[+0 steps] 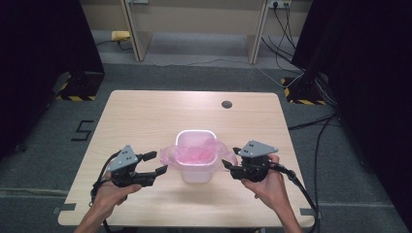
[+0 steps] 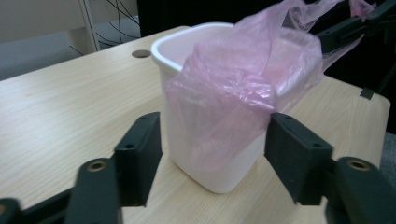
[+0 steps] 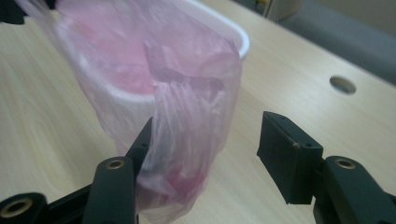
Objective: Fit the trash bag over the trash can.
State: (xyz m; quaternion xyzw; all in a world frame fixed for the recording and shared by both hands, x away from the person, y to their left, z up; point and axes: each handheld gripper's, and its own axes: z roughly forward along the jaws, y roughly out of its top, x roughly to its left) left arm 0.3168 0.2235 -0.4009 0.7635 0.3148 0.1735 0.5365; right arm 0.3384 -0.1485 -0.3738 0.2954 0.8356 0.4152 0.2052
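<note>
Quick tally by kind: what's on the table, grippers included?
White bin: 1
Pink plastic bag: 1
Grippers: 2, left gripper and right gripper, both open
Total: 4

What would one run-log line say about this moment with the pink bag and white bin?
work: lining white bin with pink bag | left gripper: open, beside bag | right gripper: open, bag film draped between jaws | table
</note>
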